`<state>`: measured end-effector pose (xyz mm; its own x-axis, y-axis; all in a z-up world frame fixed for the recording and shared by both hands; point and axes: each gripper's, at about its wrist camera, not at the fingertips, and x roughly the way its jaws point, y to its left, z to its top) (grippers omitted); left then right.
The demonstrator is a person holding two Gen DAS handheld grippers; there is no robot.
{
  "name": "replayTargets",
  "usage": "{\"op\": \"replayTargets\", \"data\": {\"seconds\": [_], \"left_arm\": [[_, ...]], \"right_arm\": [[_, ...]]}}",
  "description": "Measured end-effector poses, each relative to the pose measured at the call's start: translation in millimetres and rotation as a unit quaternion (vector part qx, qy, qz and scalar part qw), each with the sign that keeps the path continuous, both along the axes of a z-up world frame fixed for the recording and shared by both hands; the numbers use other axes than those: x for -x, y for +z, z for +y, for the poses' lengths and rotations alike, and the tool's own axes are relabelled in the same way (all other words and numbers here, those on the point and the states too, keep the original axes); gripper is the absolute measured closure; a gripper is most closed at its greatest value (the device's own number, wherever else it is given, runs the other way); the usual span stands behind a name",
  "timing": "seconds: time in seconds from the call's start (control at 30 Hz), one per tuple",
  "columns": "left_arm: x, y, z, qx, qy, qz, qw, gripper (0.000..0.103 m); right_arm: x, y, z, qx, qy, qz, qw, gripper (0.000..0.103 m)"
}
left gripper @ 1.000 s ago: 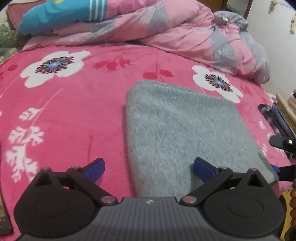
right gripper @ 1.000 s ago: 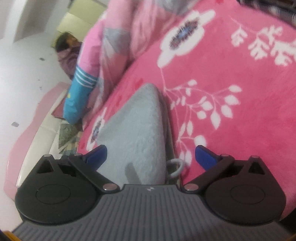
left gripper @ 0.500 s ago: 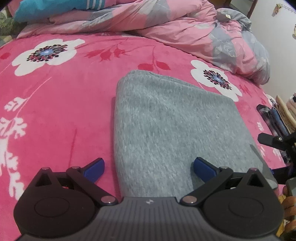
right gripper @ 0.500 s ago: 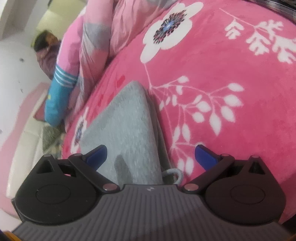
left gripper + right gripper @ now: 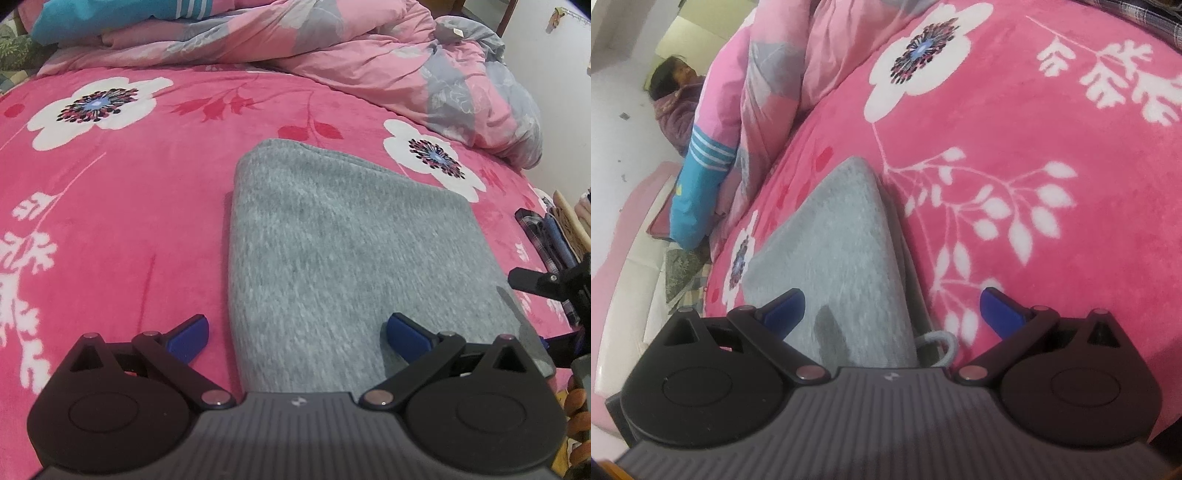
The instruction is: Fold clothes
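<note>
Both the left gripper [image 5: 297,332] and right gripper [image 5: 892,308] gape over the folded grey garment [image 5: 343,258] (near edge hidden).

Left gripper [image 5: 297,334], right gripper [image 5: 892,308]: agape

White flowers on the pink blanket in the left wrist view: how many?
2. One white flower lies far left of the grey folded garment; the other beyond its far right corner. More may be hidden.
</note>
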<state>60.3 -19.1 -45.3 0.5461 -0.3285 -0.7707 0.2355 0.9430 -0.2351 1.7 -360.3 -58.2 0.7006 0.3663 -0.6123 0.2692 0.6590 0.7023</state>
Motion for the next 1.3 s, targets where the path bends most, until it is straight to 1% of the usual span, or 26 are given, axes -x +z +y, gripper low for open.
{"op": "replayTargets", "data": {"seconds": [0.13,0.23,0.33,0.43,0.57,0.7,0.8,0.9,1.07,1.2,1.3], "left_arm": [[0,0,1,0.002,0.002,0.002,1.0000,0.000],[0,-1,1,0.002,0.002,0.001,1.0000,0.000],[-1,-1,2,0.003,0.004,0.006,1.0000,0.000],[-1,1,1,-0.002,0.007,0.009,0.9999,0.000],[2,5,-4,-0.019,0.011,0.008,0.9997,0.000],[3,7,-6,-0.025,0.027,0.016,0.9992,0.000],[4,9,-7,-0.030,0.032,0.017,0.9989,0.000],[-1,9,-6,-0.022,0.038,0.037,0.9983,0.000],[-10,2,4,0.014,0.048,0.076,0.9958,0.000],[-8,3,1,0.003,0.042,0.069,0.9967,0.000],[-10,3,2,0.007,0.042,0.078,0.9960,0.000]], "right_arm": [[-6,6,14,0.048,0.016,0.018,0.999,0.001],[-10,10,21,0.072,0.016,0.035,0.997,0.001],[-10,11,21,0.067,0.006,0.046,0.997,0.001],[-9,10,21,0.063,0.001,0.046,0.997,0.001],[-9,12,26,0.081,0.007,0.045,0.996,0.001],[-13,12,32,0.100,0.009,0.054,0.993,0.001],[-14,13,34,0.104,0.008,0.061,0.993,0.001],[-15,12,34,0.105,0.010,0.063,0.992,0.001],[-16,13,33,0.107,0.009,0.064,0.992,0.001],[-17,13,34,0.108,0.003,0.069,0.992,0.001],[-18,12,33,0.103,-0.004,0.072,0.992,0.001]]}}
